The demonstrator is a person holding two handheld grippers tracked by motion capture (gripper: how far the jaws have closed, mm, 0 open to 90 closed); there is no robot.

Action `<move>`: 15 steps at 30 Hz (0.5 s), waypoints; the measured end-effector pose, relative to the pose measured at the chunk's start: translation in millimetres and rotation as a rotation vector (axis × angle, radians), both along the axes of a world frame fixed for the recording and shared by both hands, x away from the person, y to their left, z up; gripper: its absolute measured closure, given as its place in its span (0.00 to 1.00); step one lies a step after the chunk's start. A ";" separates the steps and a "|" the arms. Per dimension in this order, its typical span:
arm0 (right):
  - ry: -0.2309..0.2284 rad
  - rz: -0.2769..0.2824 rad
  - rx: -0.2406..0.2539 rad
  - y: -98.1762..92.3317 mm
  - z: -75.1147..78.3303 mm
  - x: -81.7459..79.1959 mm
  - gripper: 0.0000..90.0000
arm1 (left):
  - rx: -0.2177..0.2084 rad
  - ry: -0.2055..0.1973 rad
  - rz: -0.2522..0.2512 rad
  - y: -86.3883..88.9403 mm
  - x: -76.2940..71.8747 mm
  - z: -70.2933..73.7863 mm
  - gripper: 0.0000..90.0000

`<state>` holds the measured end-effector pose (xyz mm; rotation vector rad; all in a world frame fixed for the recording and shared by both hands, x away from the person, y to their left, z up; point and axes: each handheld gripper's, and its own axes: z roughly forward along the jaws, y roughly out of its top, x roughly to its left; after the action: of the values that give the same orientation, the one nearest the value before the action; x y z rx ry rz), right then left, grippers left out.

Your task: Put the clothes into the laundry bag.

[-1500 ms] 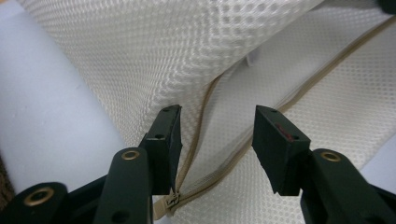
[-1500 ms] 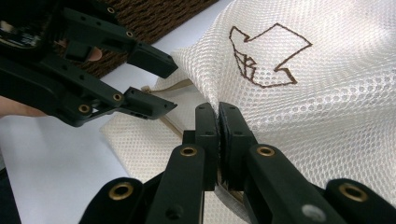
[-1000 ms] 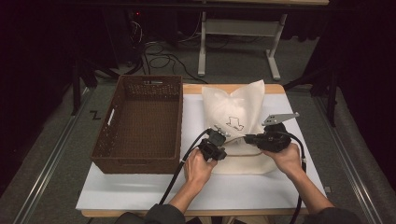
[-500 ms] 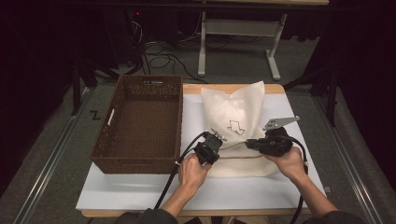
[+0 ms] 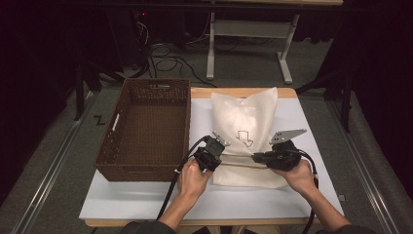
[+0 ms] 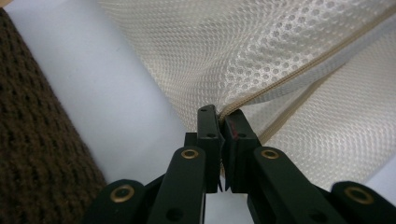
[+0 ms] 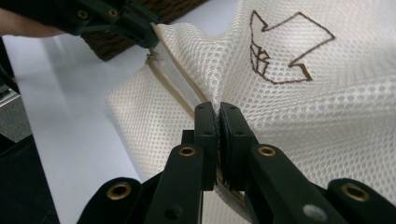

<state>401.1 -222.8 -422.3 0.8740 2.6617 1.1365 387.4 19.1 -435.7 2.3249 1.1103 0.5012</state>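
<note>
The cream mesh laundry bag [image 5: 246, 130] lies flat on the white table [image 5: 146, 200], at about three o'clock from the brown wicker basket [image 5: 146, 129]. The left gripper [image 6: 219, 122] has just clamped onto the bag's zipper [image 6: 299, 70] end, while the right gripper [image 7: 218, 116] pinches the mesh along the same seam. Judging by the two holds, they brace the bag so the zipper can be worked.
</note>
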 end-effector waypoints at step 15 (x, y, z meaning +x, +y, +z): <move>0.032 -0.013 -0.013 0.0 -16.8 -2.8 0.96 | -0.080 0.070 -0.086 3.6 -5.4 -13.6 0.75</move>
<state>398.3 -222.7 -439.1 0.9130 2.6815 1.1109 382.0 22.8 -449.4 2.3251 1.0371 0.3397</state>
